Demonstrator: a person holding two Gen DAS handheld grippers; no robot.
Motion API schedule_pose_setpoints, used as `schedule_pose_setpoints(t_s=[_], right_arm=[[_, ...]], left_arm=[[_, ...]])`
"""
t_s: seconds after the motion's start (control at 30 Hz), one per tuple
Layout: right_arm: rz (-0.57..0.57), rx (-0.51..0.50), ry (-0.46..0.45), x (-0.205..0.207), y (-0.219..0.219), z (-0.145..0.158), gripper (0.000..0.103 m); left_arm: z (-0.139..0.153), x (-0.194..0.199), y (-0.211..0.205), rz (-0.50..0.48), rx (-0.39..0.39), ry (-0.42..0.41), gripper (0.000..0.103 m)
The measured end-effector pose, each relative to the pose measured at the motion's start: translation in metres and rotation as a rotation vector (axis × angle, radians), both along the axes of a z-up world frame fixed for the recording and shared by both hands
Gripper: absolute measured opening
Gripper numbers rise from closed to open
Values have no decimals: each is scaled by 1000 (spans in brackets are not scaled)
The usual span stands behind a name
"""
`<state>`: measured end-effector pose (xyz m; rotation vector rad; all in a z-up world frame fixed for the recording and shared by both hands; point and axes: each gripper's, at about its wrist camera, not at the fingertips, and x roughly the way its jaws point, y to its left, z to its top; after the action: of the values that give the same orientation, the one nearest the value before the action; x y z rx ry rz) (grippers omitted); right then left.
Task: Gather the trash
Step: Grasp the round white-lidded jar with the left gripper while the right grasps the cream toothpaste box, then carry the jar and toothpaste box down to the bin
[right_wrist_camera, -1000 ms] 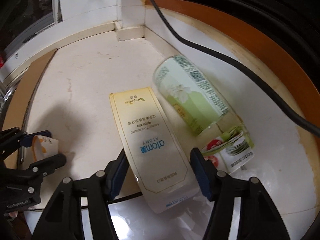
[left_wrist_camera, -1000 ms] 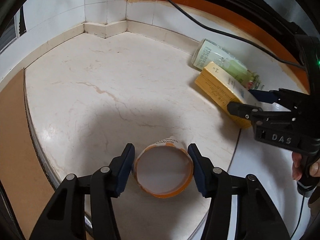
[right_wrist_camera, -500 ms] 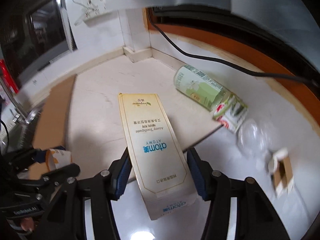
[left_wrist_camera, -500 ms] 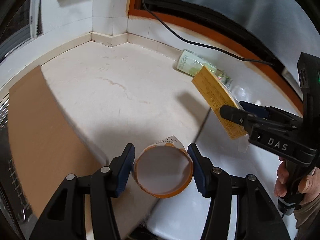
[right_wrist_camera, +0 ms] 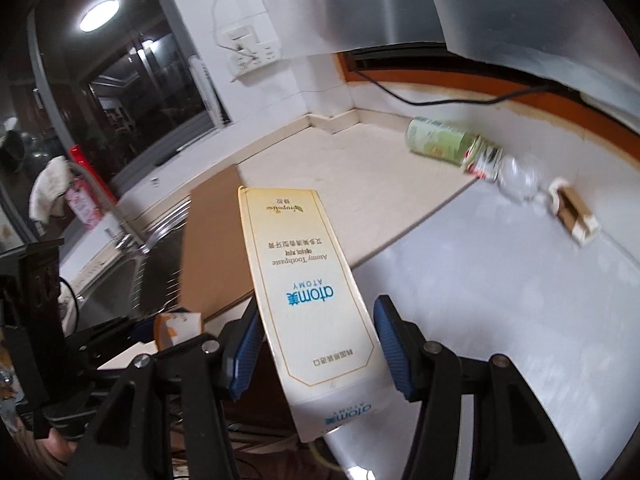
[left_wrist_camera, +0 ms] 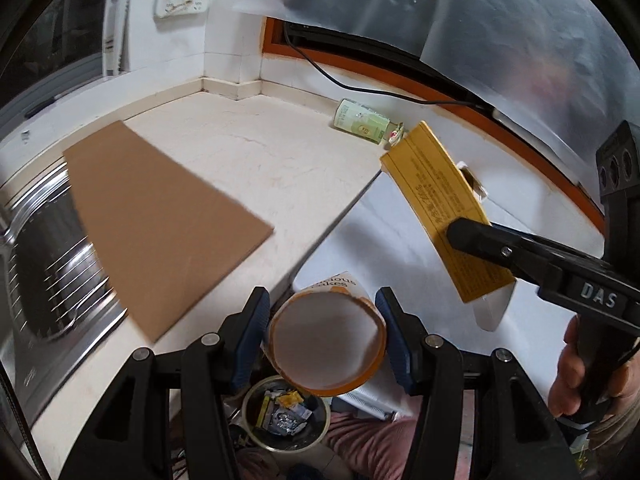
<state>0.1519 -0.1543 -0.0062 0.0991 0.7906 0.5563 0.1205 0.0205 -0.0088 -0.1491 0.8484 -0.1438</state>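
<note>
My left gripper (left_wrist_camera: 322, 334) is shut on an orange-rimmed paper cup (left_wrist_camera: 327, 350) and holds it in the air past the counter edge, above a trash bin (left_wrist_camera: 286, 414) with wrappers inside. My right gripper (right_wrist_camera: 314, 346) is shut on a yellow toothpaste box (right_wrist_camera: 308, 280), lifted off the counter; the box also shows in the left wrist view (left_wrist_camera: 444, 210). A green bottle (right_wrist_camera: 440, 142) lies on its side at the back of the counter, with a clear plastic piece (right_wrist_camera: 518, 178) and a small cardboard scrap (right_wrist_camera: 574, 214) beside it.
A brown cardboard sheet (left_wrist_camera: 156, 216) lies on the counter beside a steel sink (left_wrist_camera: 44, 256). A black cable (left_wrist_camera: 360, 88) runs along the back wall. A wall socket (right_wrist_camera: 250, 50) and a dark window (right_wrist_camera: 132, 92) stand behind.
Both grippers have lifted and pulled back from the counter with the cup and the box. The trash bin has come into view below the cup.
</note>
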Motion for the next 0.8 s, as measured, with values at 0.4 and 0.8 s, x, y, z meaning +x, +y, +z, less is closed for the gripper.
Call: schedule_pose_setpoints(t_s=[0.4,0.8], right_arm=[[54,0,29,-89,24,-31,55],[97,-160,52,-120,59,-97,55]], left_arm=[[-32,-90,23,27,2,-1,53],[-100,-112,34,56,-14,87,53]])
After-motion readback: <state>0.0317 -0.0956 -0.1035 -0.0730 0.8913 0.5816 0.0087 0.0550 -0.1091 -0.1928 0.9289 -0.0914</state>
